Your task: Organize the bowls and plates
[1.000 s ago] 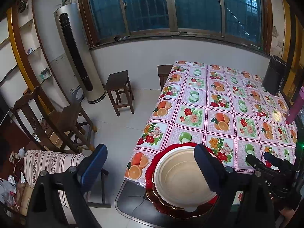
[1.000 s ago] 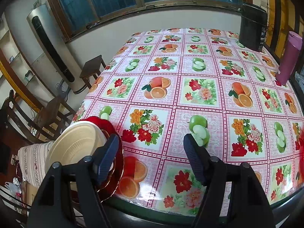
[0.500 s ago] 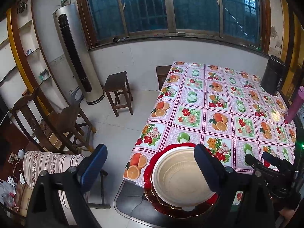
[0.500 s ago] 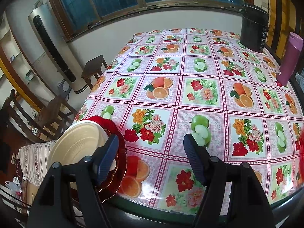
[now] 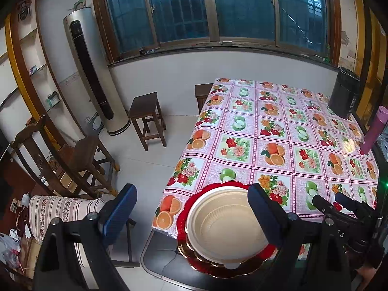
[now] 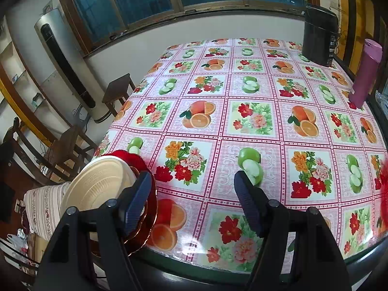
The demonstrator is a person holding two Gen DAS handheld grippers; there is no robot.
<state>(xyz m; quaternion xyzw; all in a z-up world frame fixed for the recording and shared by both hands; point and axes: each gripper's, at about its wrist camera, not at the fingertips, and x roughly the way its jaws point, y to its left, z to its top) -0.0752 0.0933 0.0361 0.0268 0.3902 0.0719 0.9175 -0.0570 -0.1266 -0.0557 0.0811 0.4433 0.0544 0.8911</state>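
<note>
A cream bowl point(image 5: 228, 223) sits in a red plate point(image 5: 191, 208) at the table's near left corner; the plate overhangs the edge. My left gripper point(image 5: 191, 208) is open and empty, held above the stack, its right finger point(image 5: 264, 213) over the bowl's right rim. In the right wrist view the bowl point(image 6: 99, 186) and red plate point(image 6: 135, 162) lie at lower left. My right gripper point(image 6: 194, 196) is open and empty, above the table to the right of the stack. A red edge point(image 6: 384, 189) shows at far right.
The table has a fruit-and-flower cloth point(image 6: 242, 111). A black appliance point(image 6: 319, 36) and a pink bottle point(image 6: 366, 72) stand at its far right. Wooden stools point(image 5: 148, 118), a chair point(image 5: 80, 162), a striped cushion point(image 5: 55, 213) and a tower air conditioner point(image 5: 94, 72) stand left of it.
Both grippers have drawn back and risen slightly, so the bowl and plate sit a little lower in view. Nothing was taken hold of.
</note>
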